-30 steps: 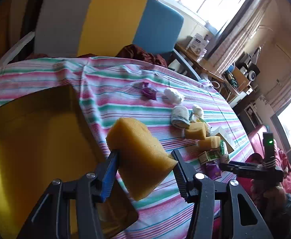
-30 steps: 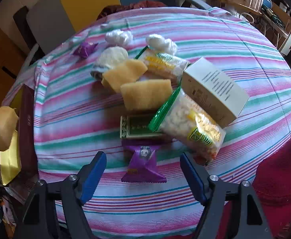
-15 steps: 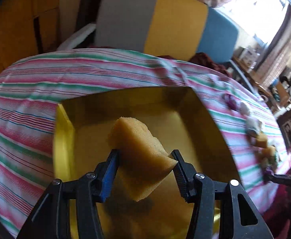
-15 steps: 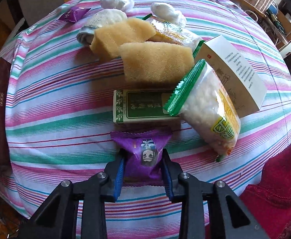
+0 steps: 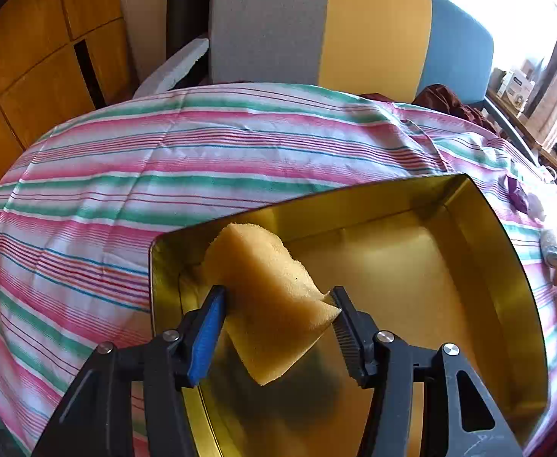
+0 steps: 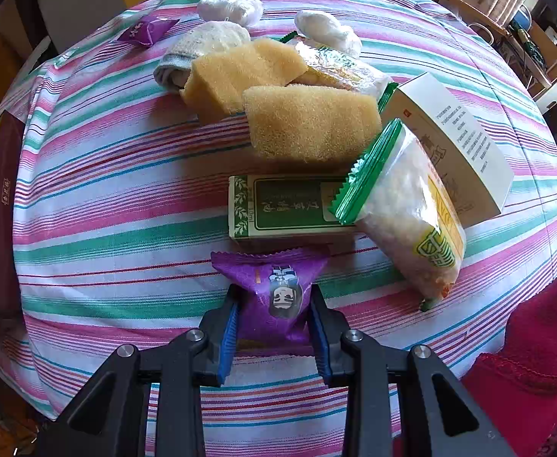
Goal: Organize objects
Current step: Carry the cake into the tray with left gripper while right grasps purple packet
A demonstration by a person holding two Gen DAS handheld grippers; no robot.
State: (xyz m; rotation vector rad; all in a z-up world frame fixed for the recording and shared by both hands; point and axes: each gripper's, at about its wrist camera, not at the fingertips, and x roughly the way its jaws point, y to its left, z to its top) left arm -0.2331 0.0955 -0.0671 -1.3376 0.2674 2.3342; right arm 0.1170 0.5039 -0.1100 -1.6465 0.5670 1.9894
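Left gripper [image 5: 278,314]: jaws opening, yellow sponge [image 5: 269,297] between them, its right corner touching the right finger, a sliver of gap at the blue left pad. Sponge hangs over the near-left part of the gold tin [image 5: 522,304], which sits on the striped cloth [image 5: 164,175].

Right gripper [image 6: 273,318]: clamped on a purple candy packet [image 6: 272,289] lying on the cloth, near edge of the pile.

Only the right wrist view shows the pile: green box [image 6: 286,209] just beyond the packet, two sponges [image 6: 309,125], a green-sealed snack bag [image 6: 408,213], a white carton [image 6: 453,141]. Print on box and carton is too small to read.
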